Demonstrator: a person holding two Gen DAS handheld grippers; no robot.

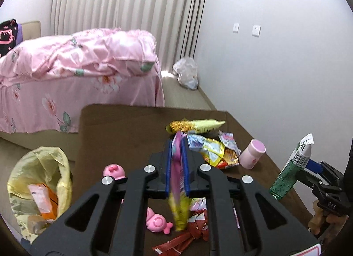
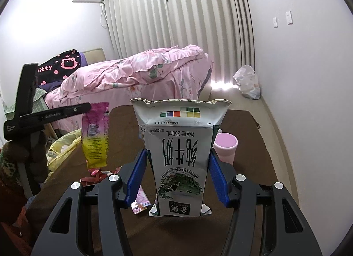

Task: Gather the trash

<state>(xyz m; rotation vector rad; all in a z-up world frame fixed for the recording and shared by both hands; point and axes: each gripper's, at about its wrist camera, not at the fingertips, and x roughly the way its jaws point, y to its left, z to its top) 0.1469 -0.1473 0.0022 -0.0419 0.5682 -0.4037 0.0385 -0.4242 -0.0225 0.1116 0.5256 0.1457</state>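
My left gripper (image 1: 176, 143) is shut on a pink and yellow snack wrapper (image 1: 177, 189) that hangs down above the brown table (image 1: 123, 132); the wrapper also shows in the right wrist view (image 2: 96, 137). My right gripper (image 2: 176, 163) is shut on a green and white milk carton (image 2: 179, 156), held upside down above the table; the carton also shows in the left wrist view (image 1: 291, 167). A yellow trash bag (image 1: 37, 189) with trash inside stands open on the floor left of the table. Several wrappers (image 1: 209, 145) lie on the table.
A pink cup (image 1: 252, 154) stands on the table at the right. Pink toys (image 1: 156, 223) and red wrappers (image 1: 189, 234) lie near the front. A bed with pink bedding (image 1: 77, 68) is behind. A white plastic bag (image 1: 186, 73) sits by the wall.
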